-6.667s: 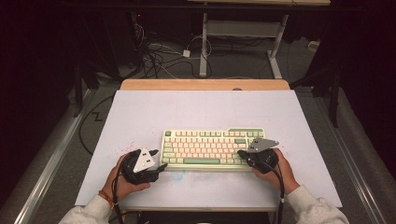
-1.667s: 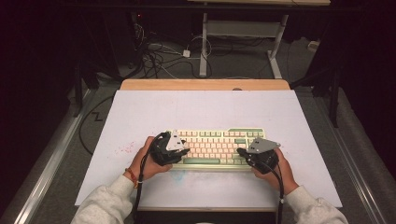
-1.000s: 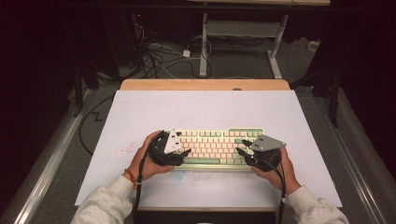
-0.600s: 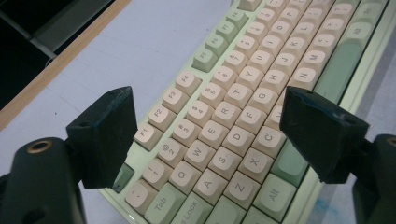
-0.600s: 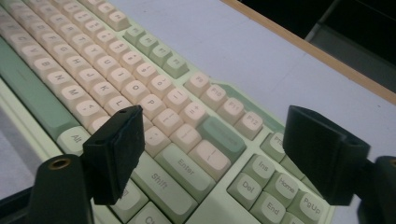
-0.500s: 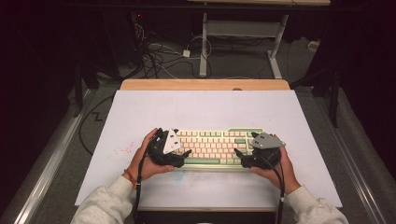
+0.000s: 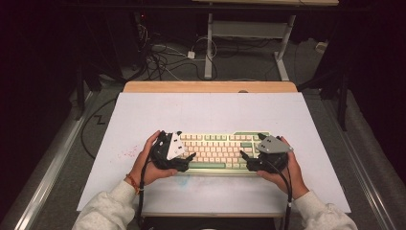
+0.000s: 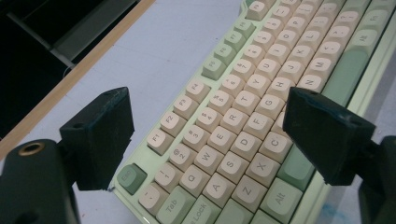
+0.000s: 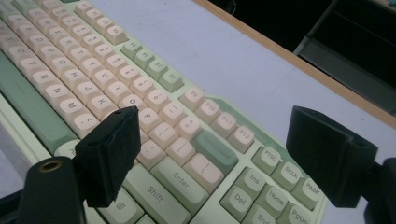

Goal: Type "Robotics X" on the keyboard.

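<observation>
Both the left claw (image 7: 187,158) and the right claw (image 7: 245,157) have just spread wide over the ends of the keyboard (image 7: 218,149), touching nothing, so it seems released on the counter (image 7: 210,112).

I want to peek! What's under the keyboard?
The keyboard lies flat on the white table cover, which shows all around it. What lies directly beneath it is covered.

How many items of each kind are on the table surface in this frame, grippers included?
Keyboard: 1
Hand-held grippers: 2, the left gripper at the keyboard's left end and the right gripper at its right end, both with jaws open over the keys
White mat covering the table: 1
Total: 4
</observation>
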`<state>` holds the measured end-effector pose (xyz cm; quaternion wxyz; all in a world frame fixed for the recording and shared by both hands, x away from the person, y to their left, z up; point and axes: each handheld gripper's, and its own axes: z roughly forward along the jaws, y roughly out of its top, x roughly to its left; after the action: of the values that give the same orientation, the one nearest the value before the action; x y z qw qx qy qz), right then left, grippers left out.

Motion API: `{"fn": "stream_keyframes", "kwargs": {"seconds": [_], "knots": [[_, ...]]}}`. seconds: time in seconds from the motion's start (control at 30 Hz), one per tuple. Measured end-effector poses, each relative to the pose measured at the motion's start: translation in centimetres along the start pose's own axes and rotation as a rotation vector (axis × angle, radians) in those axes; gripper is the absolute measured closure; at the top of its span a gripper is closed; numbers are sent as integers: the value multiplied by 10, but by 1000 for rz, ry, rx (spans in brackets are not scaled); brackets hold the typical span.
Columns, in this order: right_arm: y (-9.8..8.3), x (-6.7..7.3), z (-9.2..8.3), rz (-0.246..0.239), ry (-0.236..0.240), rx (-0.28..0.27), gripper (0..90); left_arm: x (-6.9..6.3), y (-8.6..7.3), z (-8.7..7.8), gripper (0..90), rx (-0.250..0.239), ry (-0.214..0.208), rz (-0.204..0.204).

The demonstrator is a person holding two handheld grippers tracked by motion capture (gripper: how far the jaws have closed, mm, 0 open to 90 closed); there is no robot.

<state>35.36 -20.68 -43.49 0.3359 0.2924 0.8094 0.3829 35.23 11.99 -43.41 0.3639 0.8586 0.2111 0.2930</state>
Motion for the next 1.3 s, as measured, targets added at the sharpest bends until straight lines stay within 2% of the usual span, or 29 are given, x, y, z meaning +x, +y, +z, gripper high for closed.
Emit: {"fn": "stream_keyframes", "kwargs": {"seconds": [0.3, 0.43, 0.57, 0.63, 0.77, 1.17, 1.3], "knots": [[8, 0, -2, -16, -9, -19, 189, 2, -2, -6, 153, 13, 16, 12], [10, 2, -3, -30, -16, -23, 191, 2, -3, -11, 153, 1, 25, 11], [10, 3, -5, -41, -22, -19, 192, 2, -7, -15, 153, 18, 45, 28], [9, 3, -7, -46, -25, -18, 192, 2, -9, -17, 153, 13, 43, 22], [7, 3, -9, -64, -31, -11, 192, 0, -12, -21, 153, 34, 64, 48], [6, 3, -19, -66, -54, -19, 191, -2, -20, -34, 154, 50, 86, 51], [3, 4, -21, -79, -60, -16, 191, -2, -23, -37, 154, 50, 92, 57]]}}
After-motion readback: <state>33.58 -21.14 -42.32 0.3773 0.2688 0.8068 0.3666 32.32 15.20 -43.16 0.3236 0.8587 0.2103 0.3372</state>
